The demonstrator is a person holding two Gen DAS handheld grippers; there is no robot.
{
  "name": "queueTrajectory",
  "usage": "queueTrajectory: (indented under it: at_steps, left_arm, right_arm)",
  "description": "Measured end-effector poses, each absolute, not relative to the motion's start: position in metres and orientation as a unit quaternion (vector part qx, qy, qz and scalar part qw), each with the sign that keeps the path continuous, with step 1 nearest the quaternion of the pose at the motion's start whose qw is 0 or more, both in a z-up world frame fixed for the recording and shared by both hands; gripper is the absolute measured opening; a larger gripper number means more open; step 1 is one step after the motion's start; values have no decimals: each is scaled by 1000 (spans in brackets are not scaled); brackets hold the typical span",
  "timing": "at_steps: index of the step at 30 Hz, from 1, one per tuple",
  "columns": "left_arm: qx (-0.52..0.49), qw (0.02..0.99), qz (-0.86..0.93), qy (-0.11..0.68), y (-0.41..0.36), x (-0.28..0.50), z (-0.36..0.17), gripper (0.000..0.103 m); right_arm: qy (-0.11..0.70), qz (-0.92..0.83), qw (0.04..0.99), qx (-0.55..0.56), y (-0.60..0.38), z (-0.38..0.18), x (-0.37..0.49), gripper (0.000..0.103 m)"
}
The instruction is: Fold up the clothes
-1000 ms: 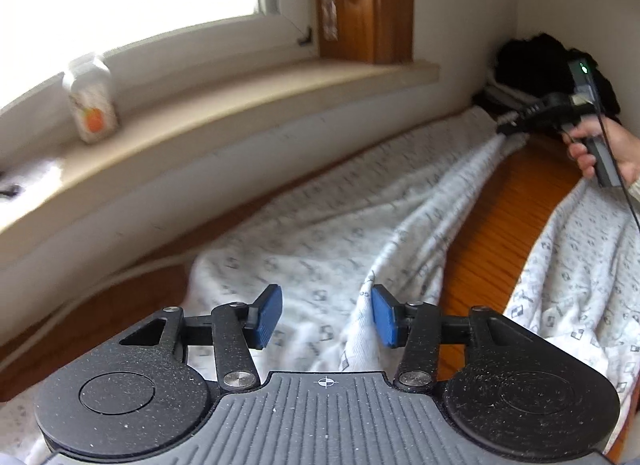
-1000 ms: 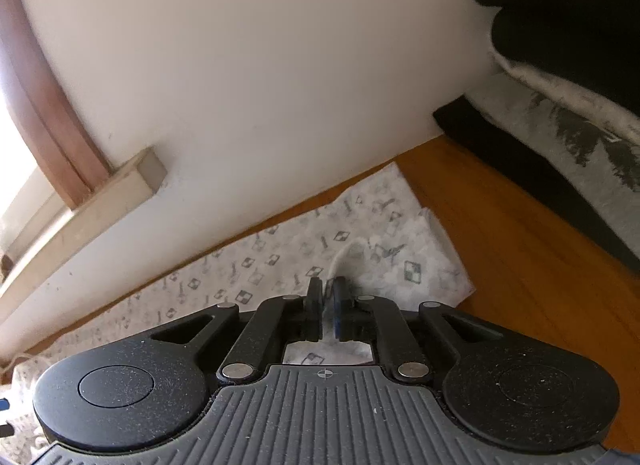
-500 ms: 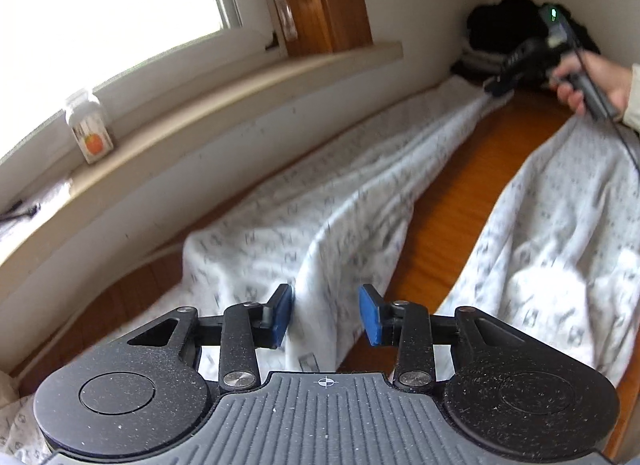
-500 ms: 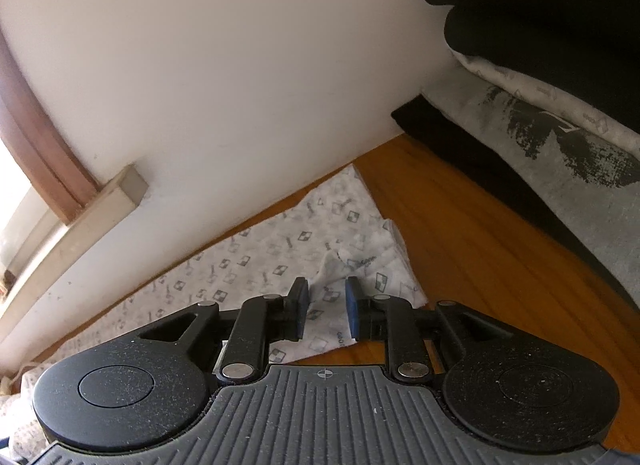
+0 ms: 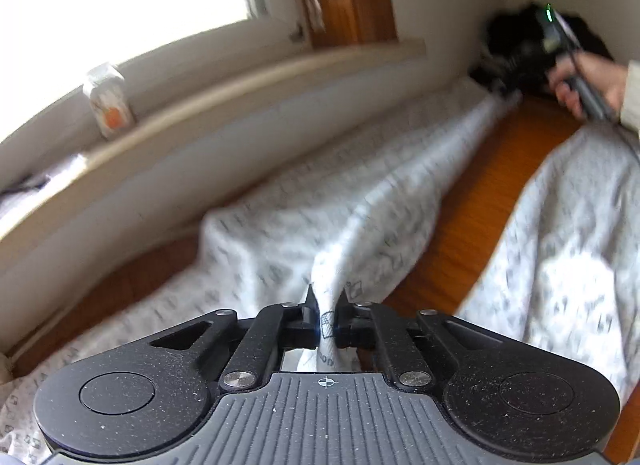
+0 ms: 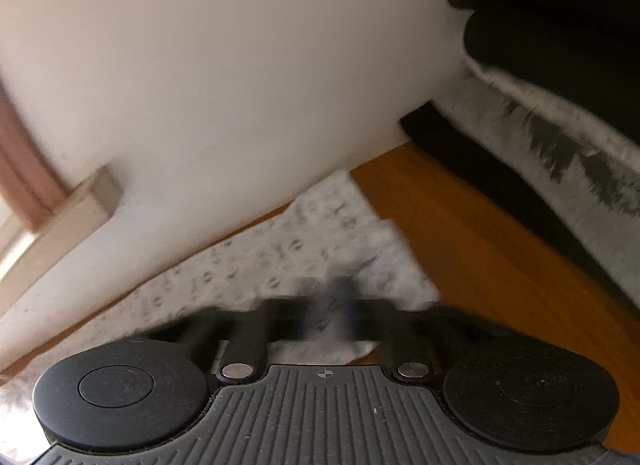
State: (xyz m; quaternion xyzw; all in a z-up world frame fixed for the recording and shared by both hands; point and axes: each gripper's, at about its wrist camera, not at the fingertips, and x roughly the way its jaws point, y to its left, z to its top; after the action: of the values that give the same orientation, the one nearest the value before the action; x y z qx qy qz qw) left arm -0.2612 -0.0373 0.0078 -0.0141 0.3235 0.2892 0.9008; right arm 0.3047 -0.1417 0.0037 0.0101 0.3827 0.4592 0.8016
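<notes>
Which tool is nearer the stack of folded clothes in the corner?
Right. The right tool grips the patterned cloth just short of the stack; the left tool grips it far down the table.

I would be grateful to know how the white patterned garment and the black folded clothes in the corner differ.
The white patterned garment lies spread along the wooden surface; the black folded clothes sit stacked in the corner. The garment is pale with small printed marks; the stack is plain dark. Both rest on that surface.

- Bare wooden floor (image 5: pixel 492 185) runs open at right centre, between the cloth's two parts.
- Wall (image 6: pixel 220 85) and folded pile (image 6: pixel 560 105) block the upper frame.
</notes>
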Motion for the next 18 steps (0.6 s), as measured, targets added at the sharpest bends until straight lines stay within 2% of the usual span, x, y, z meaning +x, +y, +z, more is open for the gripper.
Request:
queueTrajectory:
  at_steps: [9, 14, 18]
  left_arm:
    - [9, 920, 280, 275, -64, -281, 52, 4]
    - [9, 920, 281, 273, -60, -278, 56, 4]
    - [2, 916, 301, 266, -43, -274, 56, 4]
  right_arm:
    - [319, 496, 803, 87, -220, 83, 307, 2]
    - [328, 499, 799, 68, -232, 94, 308, 2]
    - [325, 500, 800, 60, -200, 96, 310, 2]
